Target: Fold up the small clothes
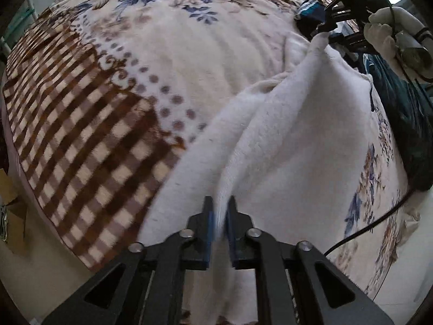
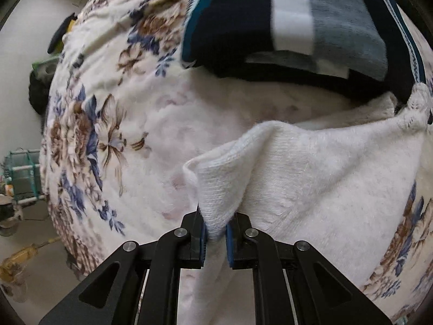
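White fleece garment (image 1: 284,140) stretches between both tongs above the floral blanket (image 1: 167,54). Left tongs (image 1: 219,211) are clamped on one edge, right tongs (image 2: 216,223) on another corner; folded dark clothes (image 2: 297,27) lie just beyond the right tongs.

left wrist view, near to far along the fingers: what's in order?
Left gripper pinching the white garment → the garment's far corner, held by the right gripper → folded dark clothes on the floral blanket.
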`<state>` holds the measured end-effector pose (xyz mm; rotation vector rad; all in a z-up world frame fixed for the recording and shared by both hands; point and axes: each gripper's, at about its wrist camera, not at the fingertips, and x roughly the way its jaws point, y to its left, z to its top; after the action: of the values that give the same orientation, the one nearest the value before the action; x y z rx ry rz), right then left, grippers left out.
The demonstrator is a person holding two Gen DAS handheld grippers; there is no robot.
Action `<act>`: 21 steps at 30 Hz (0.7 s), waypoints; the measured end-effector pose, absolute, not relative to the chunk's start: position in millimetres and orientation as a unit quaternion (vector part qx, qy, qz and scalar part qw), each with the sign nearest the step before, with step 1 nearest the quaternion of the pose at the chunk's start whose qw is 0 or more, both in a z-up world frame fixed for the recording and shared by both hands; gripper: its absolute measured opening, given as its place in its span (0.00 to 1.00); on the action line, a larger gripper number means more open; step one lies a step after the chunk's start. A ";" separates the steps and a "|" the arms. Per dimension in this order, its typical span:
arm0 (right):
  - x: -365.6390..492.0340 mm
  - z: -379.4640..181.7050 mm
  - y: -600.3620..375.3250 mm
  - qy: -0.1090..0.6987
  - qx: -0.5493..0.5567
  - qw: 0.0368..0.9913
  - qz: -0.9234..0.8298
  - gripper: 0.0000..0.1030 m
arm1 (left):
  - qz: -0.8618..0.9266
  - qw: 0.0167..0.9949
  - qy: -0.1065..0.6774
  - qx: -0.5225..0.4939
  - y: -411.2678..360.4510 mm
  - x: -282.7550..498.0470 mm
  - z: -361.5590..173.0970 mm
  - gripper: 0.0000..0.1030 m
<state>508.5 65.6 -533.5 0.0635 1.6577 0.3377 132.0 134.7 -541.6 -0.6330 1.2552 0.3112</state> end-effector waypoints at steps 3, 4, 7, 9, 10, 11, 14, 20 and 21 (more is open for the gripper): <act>506.8 -537.6 78.1 0.737 0.016 0.658 0.153 0.13 | 0.150 0.734 0.586 -0.308 156.3 122.0 -560.7 0.09; 506.6 -543.4 79.4 0.747 0.022 0.646 0.156 0.19 | 0.142 0.724 0.589 -0.330 163.4 118.5 -567.5 0.09; 506.7 -554.1 78.4 0.769 0.098 0.603 0.188 0.26 | 0.133 0.701 0.576 -0.400 188.4 99.8 -576.7 0.23; 505.9 -546.6 74.7 0.766 0.139 0.585 0.225 0.39 | 0.134 0.696 0.569 -0.416 196.4 88.6 -572.5 0.37; 504.6 -537.5 71.1 0.759 0.146 0.587 0.242 0.43 | 0.133 0.696 0.565 -0.424 199.5 83.3 -570.3 0.40; 502.3 -526.2 66.5 0.749 0.136 0.597 0.253 0.46 | 0.132 0.694 0.562 -0.429 200.3 80.8 -568.8 0.44; 493.7 -494.8 45.4 0.719 0.081 0.644 0.249 0.51 | 0.131 0.690 0.555 -0.446 201.4 72.8 -560.0 0.46; 480.3 -458.9 -61.0 0.689 0.034 0.703 0.173 0.51 | 0.077 0.724 0.551 -0.408 193.0 140.3 -525.3 0.52; 481.3 -461.3 -84.4 0.693 0.048 0.703 0.154 0.51 | 0.067 0.729 0.548 -0.403 193.4 156.8 -521.0 0.57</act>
<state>481.3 -84.4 -461.3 0.1067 1.5417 0.3417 156.8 193.4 -521.0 -0.8881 1.2078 0.1477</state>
